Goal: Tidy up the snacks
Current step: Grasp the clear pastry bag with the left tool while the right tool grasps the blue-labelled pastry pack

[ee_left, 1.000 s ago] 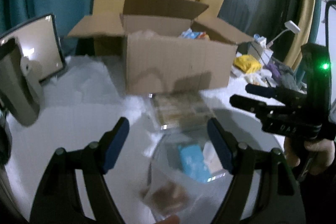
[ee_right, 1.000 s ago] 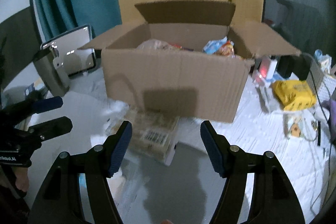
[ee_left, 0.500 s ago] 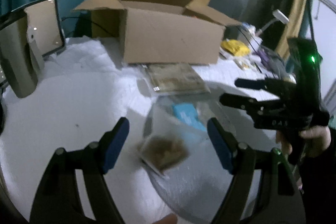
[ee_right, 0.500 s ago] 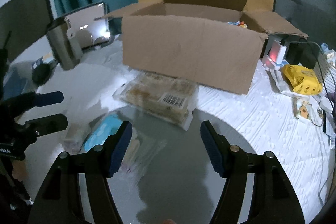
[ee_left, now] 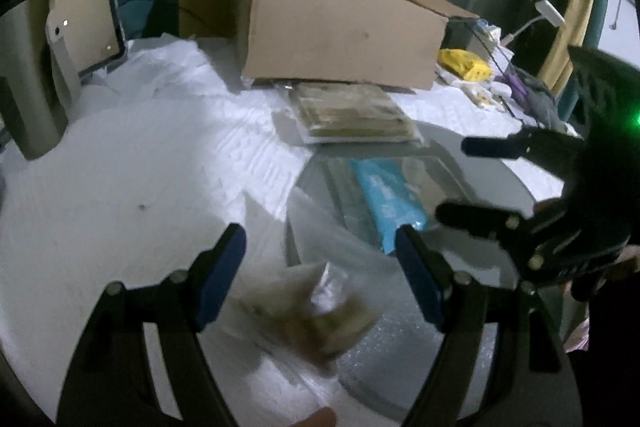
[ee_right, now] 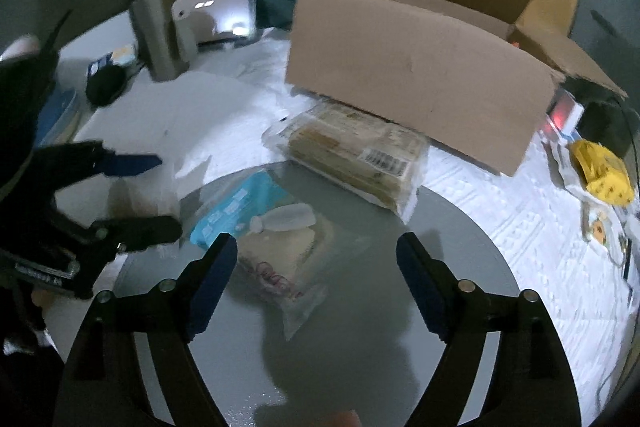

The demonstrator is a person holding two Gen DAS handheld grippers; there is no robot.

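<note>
An open cardboard box (ee_left: 340, 35) (ee_right: 416, 67) stands at the back of the white table. A clear pack of biscuits (ee_left: 352, 111) (ee_right: 352, 151) lies in front of it. On a grey round mat (ee_right: 460, 251) lie a blue packet (ee_left: 388, 199) (ee_right: 236, 207), a small white bottle (ee_right: 286, 217) and a clear bag of snacks (ee_right: 288, 263). A blurred brown snack bag (ee_left: 320, 315) lies between my left gripper's fingers. My left gripper (ee_left: 320, 275) (ee_right: 136, 191) is open and empty. My right gripper (ee_right: 316, 279) (ee_left: 472, 183) is open and empty above the clear bag.
A tablet on a grey stand (ee_left: 52, 39) (ee_right: 192, 15) stands at the back left. A yellow packet (ee_left: 464, 63) (ee_right: 604, 171) and cables lie right of the box. A dark round object (ee_right: 106, 87) sits at the left edge.
Both grippers have pulled back and lowered from the box towards the mat. The snacks on the mat now sit nearer and larger. Both grippers stay open.
</note>
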